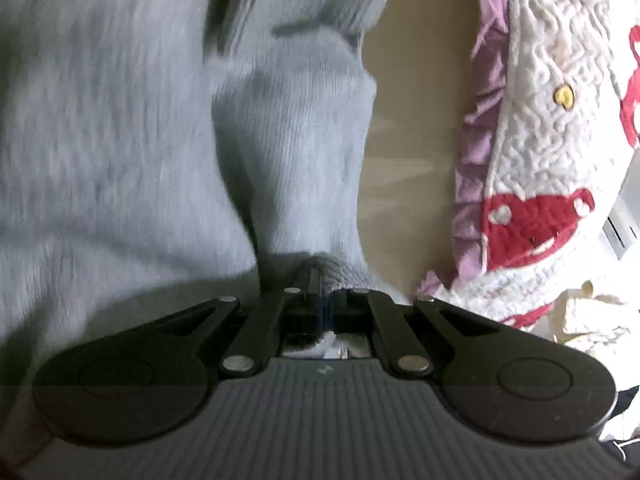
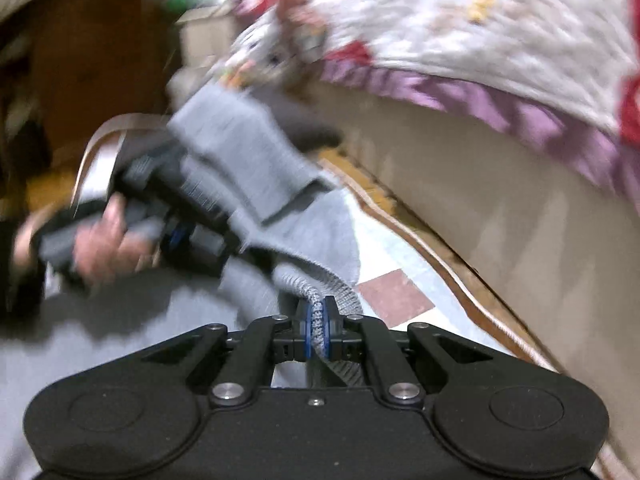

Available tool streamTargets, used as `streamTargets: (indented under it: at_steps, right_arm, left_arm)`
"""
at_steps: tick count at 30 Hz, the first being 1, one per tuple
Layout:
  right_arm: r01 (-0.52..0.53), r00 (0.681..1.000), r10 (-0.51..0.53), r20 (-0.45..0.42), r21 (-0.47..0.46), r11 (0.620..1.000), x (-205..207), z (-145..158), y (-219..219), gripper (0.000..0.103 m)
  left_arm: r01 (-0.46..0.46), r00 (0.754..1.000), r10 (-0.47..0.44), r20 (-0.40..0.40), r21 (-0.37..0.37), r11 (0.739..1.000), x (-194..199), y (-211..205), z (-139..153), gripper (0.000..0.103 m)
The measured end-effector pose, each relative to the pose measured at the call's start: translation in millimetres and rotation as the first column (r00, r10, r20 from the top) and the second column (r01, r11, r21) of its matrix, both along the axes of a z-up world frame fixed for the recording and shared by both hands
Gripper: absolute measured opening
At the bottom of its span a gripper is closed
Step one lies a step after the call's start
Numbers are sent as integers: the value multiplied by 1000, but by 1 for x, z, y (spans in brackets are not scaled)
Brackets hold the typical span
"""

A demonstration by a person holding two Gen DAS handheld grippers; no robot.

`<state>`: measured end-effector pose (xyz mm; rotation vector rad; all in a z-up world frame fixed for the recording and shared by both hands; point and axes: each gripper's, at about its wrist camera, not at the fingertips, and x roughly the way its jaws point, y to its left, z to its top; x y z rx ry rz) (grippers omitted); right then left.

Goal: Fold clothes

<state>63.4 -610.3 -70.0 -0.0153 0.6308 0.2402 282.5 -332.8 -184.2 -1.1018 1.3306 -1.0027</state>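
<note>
One grey knit garment [image 1: 120, 140] was in play, held off the surface between two grippers. It filled the left and centre of the left wrist view and hung in loose folds, so it was not lying folded.

The left gripper [image 1: 320, 292] was clamped on a ribbed edge of the garment, its fingers drawn together with cloth bunched between them. In the right wrist view the same tool appeared at the left, gripped by one hand [image 2: 100, 240]. The right gripper [image 2: 319, 320] was likewise closed on a ribbed hem, the knit pinched between its blue pads [image 2: 308, 326].

Risks, as judged:
- Both grips sat on narrow rib edges. A sharp pull could strip the hem from either pinch and drop that end.
- Heavy blur indicated fast motion. A swing could carry the slack cloth against the quilt [image 1: 540, 140] piled at the right.
- Slack between the two grips could double up and set a crooked fold line.

Count: one garment, two grippers, one hand visible, one quilt, one tiled mat [image 2: 396, 292] below.
</note>
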Motion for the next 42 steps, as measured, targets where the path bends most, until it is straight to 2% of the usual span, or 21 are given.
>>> streamTargets:
  at_steps: [2, 6, 9, 11, 13, 14, 16, 17, 18, 19, 23, 25, 28, 29, 30, 31, 33, 35, 38, 41, 42]
  right_arm:
    - [56, 998, -56, -6, 62, 996, 3, -4, -11, 7]
    - [182, 983, -179, -50, 53, 982, 22, -9, -23, 7]
    - [274, 959, -270, -82, 43, 961, 37, -13, -32, 7]
    - [334, 939, -329, -103, 34, 942, 46, -16, -39, 7]
    - [392, 914, -387, -123, 24, 920, 56, -19, -45, 7]
    - [421, 900, -415, -133, 19, 907, 61, -20, -48, 7]
    - [477, 869, -470, -152, 7, 879, 70, -23, -54, 9]
    - [504, 853, -497, -161, 0, 864, 75, -25, -57, 12]
    - [530, 835, -524, -170, -6, 848, 80, -26, -60, 27]
    - [551, 821, -543, -177, -7, 834, 83, -27, -62, 28]
    - [520, 849, -500, -170, 109, 847, 78, -24, -52, 28]
    - [484, 869, -452, -201, 155, 861, 76, -28, -44, 33]
    - [432, 892, -387, -235, 187, 882, 85, -36, -31, 34]
    - [429, 894, -377, -242, 223, 875, 89, -38, -31, 37]
    - [435, 893, -372, -255, 268, 860, 92, -40, -34, 45]
    - [450, 886, -373, -273, 325, 832, 97, -44, -38, 47]
    - [487, 869, -387, -308, 397, 778, 109, -49, -47, 49]
    - [529, 845, -412, -340, 430, 731, 121, -56, -56, 52]
    - [582, 812, -441, -383, 462, 669, 136, -67, -68, 54]
    - [599, 796, -424, -433, 455, 660, 145, -78, -75, 54]
    - [580, 809, -408, -423, 463, 670, 147, -79, -76, 45]
  left_arm:
    - [22, 999, -22, -26, -23, 1000, -9, -1, -6, 2]
    - [24, 999, -25, -28, -41, 999, -20, 1, -13, 2]
    - [-25, 991, 22, 133, 16, 1000, -26, 6, 6, 4]
    - [-75, 965, 55, 255, 70, 995, -28, 7, 26, 9]
    - [-123, 923, 74, 378, 106, 987, -29, 8, 48, 26]
    - [-143, 901, 83, 426, 111, 983, -31, 8, 58, 39]
    - [-159, 867, 87, 490, 107, 982, -34, 8, 74, 42]
    - [-163, 863, 85, 499, 114, 980, -36, 8, 78, 45]
    - [-166, 860, 83, 503, 122, 978, -39, 9, 80, 45]
    - [-167, 860, 79, 504, 132, 977, -42, 9, 81, 45]
    - [-138, 862, 18, 506, 200, 970, -58, 16, 70, 45]
    - [-121, 860, -15, 510, 232, 965, -61, 13, 66, 45]
    - [-123, 875, 6, 484, 209, 970, -59, 13, 61, 45]
    - [-123, 877, 15, 480, 195, 973, -58, 13, 61, 46]
    - [-124, 878, 22, 478, 184, 975, -57, 13, 60, 47]
    - [-125, 879, 29, 476, 172, 977, -56, 13, 60, 48]
    - [-140, 863, 23, 505, 194, 971, -46, 9, 65, 50]
    - [-169, 829, 17, 558, 222, 960, -29, -4, 76, 57]
    - [-133, 787, -64, 614, 270, 954, -5, -32, 87, 73]
    - [-31, 790, -185, 585, 339, 940, 11, -72, 77, 75]
    - [2, 791, -214, 573, 348, 938, 14, -83, 72, 72]
